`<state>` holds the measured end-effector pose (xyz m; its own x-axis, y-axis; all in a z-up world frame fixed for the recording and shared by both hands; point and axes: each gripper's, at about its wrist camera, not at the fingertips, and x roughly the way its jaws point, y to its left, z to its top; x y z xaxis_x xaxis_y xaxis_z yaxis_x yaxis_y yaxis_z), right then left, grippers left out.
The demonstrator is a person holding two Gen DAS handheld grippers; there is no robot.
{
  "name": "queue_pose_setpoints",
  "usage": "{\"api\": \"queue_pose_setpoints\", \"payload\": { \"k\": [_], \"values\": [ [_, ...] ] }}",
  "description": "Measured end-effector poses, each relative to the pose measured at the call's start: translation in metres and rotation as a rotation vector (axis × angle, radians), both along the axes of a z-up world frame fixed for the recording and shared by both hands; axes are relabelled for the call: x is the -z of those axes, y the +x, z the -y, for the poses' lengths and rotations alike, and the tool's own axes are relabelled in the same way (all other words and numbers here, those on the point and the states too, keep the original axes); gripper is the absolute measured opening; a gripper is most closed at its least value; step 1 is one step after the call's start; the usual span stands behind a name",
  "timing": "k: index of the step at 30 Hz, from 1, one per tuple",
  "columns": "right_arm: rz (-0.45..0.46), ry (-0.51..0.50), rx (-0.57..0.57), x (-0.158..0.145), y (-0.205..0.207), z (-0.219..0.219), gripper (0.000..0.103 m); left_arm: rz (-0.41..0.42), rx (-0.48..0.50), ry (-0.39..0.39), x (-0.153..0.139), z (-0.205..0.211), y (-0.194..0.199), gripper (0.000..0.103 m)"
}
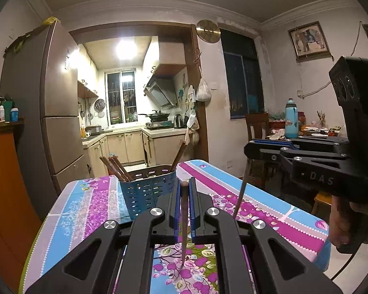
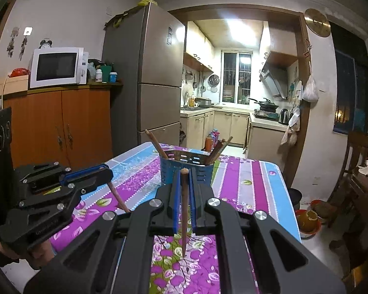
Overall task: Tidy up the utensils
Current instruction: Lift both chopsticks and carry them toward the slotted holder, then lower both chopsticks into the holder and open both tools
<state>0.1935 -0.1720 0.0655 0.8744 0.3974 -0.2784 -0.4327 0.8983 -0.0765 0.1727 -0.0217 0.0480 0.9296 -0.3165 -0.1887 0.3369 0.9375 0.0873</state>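
A blue perforated utensil basket (image 1: 147,193) stands on the floral tablecloth with several brown chopsticks (image 1: 115,167) in it; it also shows in the right wrist view (image 2: 169,171). My left gripper (image 1: 184,186) is shut on a brown chopstick (image 1: 184,223) that hangs tip down, just in front of the basket. My right gripper (image 2: 184,175) is shut on another brown chopstick (image 2: 184,210), upright, just short of the basket. Each gripper shows in the other's view, the right one (image 1: 251,150) with its chopstick (image 1: 241,191), the left one (image 2: 105,174) with its chopstick (image 2: 119,197).
The table (image 1: 282,208) has a pink, purple and blue cloth; its far edge lies behind the basket. A fridge (image 2: 157,73) and an orange cabinet (image 2: 61,127) stand to the left. A dining table with a blue bottle (image 1: 291,118) and a chair stand to the right.
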Motion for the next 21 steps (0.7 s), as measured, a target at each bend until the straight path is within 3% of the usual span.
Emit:
{"api": "queue_pose_setpoints", "payload": {
  "k": [12, 21],
  "values": [
    [-0.055, 0.027, -0.032, -0.047, 0.043, -0.006, 0.005, -0.016, -0.035, -0.03, -0.059, -0.01, 0.044, 0.008],
    [-0.024, 0.017, -0.039, -0.097, 0.076, -0.013, 0.005, 0.036, -0.072, -0.027, -0.11, -0.008, 0.069, 0.008]
  ]
}}
